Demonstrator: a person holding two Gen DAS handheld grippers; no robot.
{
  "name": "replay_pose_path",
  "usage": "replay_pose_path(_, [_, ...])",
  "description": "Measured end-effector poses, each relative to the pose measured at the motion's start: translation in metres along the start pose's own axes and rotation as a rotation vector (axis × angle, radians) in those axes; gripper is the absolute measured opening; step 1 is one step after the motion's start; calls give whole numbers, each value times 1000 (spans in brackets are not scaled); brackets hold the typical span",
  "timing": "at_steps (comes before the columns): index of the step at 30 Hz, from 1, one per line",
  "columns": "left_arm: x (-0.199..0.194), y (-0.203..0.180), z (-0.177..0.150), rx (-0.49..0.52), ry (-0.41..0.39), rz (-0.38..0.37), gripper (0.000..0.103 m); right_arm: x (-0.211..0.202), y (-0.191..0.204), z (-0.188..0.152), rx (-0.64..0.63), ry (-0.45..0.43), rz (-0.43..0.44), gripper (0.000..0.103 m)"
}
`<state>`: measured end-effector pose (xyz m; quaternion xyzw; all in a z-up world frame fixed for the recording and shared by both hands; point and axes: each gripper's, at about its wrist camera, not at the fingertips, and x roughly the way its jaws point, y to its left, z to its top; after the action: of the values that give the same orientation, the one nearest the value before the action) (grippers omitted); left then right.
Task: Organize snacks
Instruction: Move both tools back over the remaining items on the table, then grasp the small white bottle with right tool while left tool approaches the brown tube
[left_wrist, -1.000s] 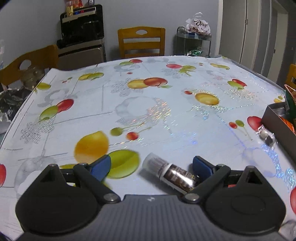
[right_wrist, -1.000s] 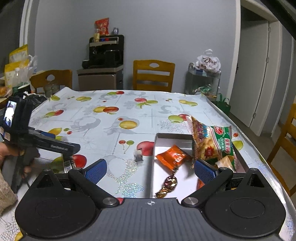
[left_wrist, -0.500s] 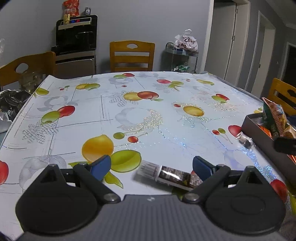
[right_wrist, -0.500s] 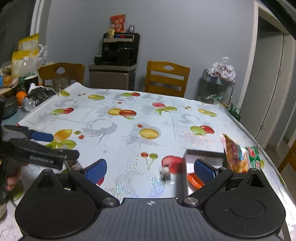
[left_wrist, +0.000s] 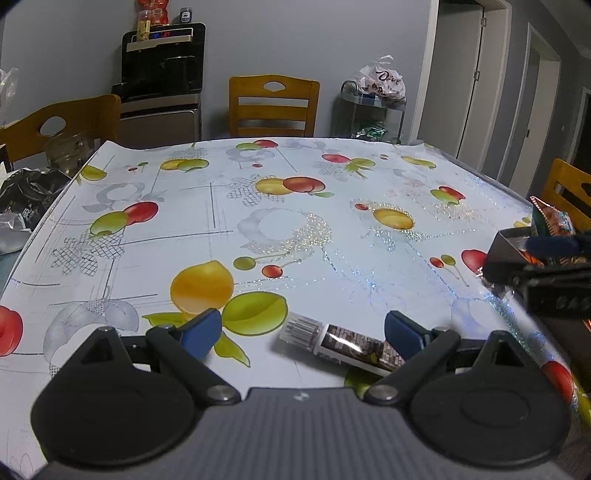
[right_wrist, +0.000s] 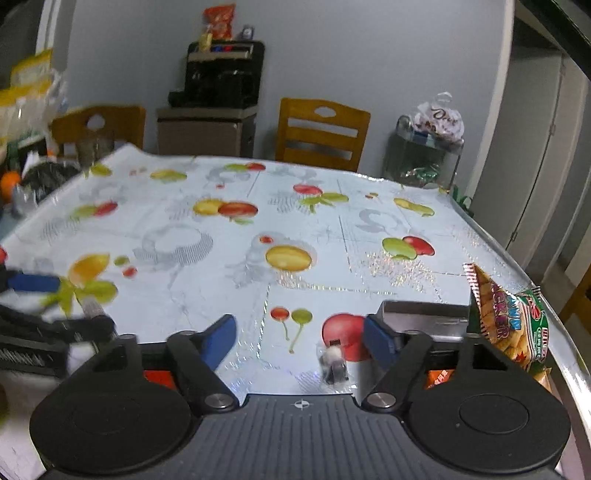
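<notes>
The right gripper (right_wrist: 299, 334) was closing around a small blurred candy (right_wrist: 334, 363) just beside the tray (right_wrist: 421, 312), not yet pinching it. The tray's cracker bag (right_wrist: 511, 325) read partly "CRACKER". Farther from the tray, the left gripper (left_wrist: 301, 330) stood released over a brown snack bar (left_wrist: 343, 345), its label unreadable

Right hand-held gripper (right_wrist: 299, 332) narrower, closing, seemingly around small wrapped candy (right_wrist: 334, 363).

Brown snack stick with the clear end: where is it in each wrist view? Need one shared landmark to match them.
Left wrist: the brown snack stick lies on the tablecloth, low centre, between the left gripper's open fingers.
Right wrist: far left, blurred, a sliver under the other gripper's fingers.
Shared landmark: the yellow fruit print beside it.
</notes>
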<state>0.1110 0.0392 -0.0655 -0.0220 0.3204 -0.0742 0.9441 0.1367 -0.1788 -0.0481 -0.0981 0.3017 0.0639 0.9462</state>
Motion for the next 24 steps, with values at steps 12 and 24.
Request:
replay_pose_path(12, [-4,-3,0,7,-10,-20,96,24,-3,-6,-5,52,-32,41])
replay_pose_path(24, [-4,-5,-1,11,1,-38,96,42,-8,-11,37,103,-78,18])
